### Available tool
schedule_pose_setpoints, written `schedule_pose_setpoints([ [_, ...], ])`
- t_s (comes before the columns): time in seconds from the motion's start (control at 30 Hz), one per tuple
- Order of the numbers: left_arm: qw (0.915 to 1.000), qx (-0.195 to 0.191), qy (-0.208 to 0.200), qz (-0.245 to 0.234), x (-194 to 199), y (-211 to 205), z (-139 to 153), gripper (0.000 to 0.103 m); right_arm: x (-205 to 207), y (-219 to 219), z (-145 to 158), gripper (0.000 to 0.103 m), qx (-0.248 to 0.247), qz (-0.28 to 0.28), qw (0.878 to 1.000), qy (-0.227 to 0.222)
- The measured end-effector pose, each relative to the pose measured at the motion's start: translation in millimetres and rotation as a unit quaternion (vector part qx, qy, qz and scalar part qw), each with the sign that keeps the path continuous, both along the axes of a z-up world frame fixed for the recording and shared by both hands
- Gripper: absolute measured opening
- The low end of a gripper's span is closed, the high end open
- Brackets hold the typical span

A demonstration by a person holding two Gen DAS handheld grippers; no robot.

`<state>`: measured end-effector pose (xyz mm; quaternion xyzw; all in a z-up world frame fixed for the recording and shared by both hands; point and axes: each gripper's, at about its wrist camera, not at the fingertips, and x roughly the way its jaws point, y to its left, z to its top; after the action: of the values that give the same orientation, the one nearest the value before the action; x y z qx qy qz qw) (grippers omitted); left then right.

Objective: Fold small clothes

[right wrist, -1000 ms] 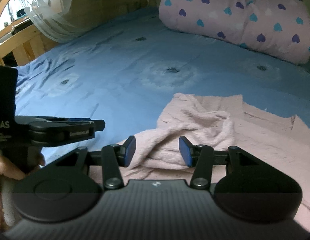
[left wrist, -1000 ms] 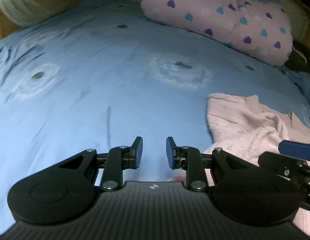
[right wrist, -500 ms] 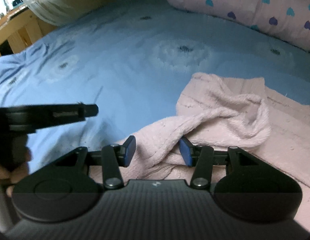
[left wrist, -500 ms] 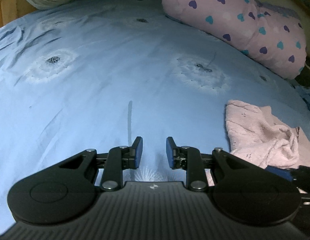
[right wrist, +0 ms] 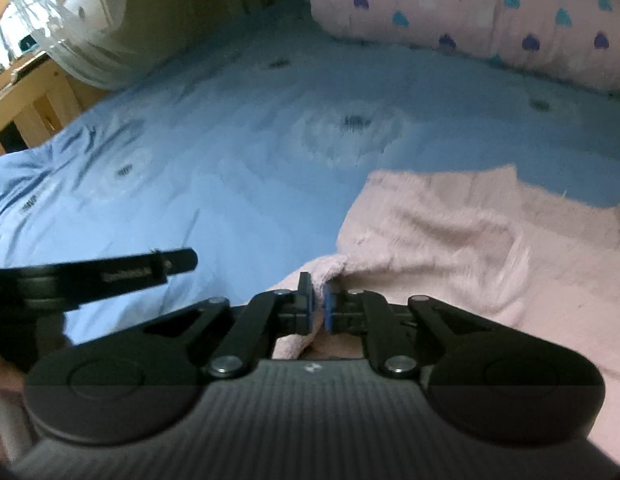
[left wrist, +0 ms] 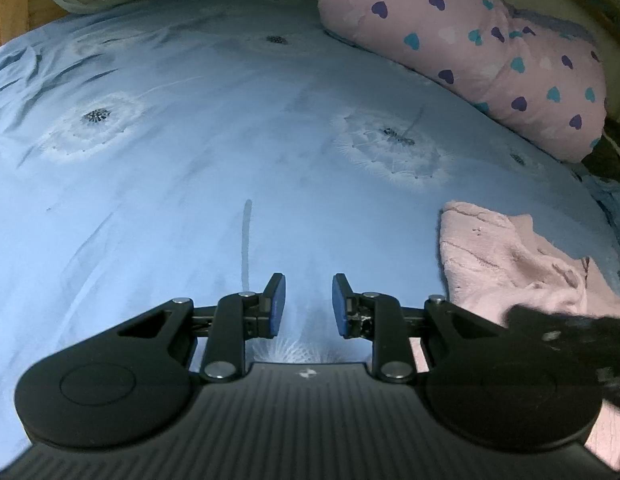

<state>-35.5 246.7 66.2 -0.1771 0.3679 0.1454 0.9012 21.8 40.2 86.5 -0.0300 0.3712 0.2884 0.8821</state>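
Note:
A pink fleecy garment (right wrist: 450, 236) lies crumpled on the blue bed sheet (right wrist: 237, 168). My right gripper (right wrist: 318, 304) is shut on a fold at the garment's near left edge. My left gripper (left wrist: 305, 304) is open and empty above bare sheet (left wrist: 229, 152), left of the garment (left wrist: 494, 252). The left gripper also shows as a dark blurred bar in the right wrist view (right wrist: 109, 276). The right gripper shows as a dark blur at the lower right of the left wrist view (left wrist: 570, 332).
A pink pillow with heart prints (left wrist: 470, 48) lies along the far side of the bed, and also shows in the right wrist view (right wrist: 470, 16). A white net curtain (right wrist: 93, 40) and a wooden frame (right wrist: 25, 100) stand at the far left.
My right gripper has closed on the garment's near fold. My left gripper has drawn back to the left, away from the garment, and stays open.

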Motion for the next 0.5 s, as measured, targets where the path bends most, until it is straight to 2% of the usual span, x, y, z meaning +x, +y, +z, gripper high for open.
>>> schedule_pose_setpoints([
  [0.27, 1.0000, 0.003, 0.001, -0.007, 3, -5, -1, 0.030, -11, -55, 56, 0.008, 0.035, 0.001, 0.998, -0.045],
  [0.4, 0.9999, 0.003, 0.003, -0.011, 5, -7, -2, 0.030, -14, -89, 70, 0.008, 0.012, -0.007, 0.998, -0.059],
  [0.5, 0.9999, 0.007, 0.003, -0.014, 6, -9, -2, 0.030, -10, -117, 66, 0.008, -0.005, -0.032, 0.998, -0.051],
])
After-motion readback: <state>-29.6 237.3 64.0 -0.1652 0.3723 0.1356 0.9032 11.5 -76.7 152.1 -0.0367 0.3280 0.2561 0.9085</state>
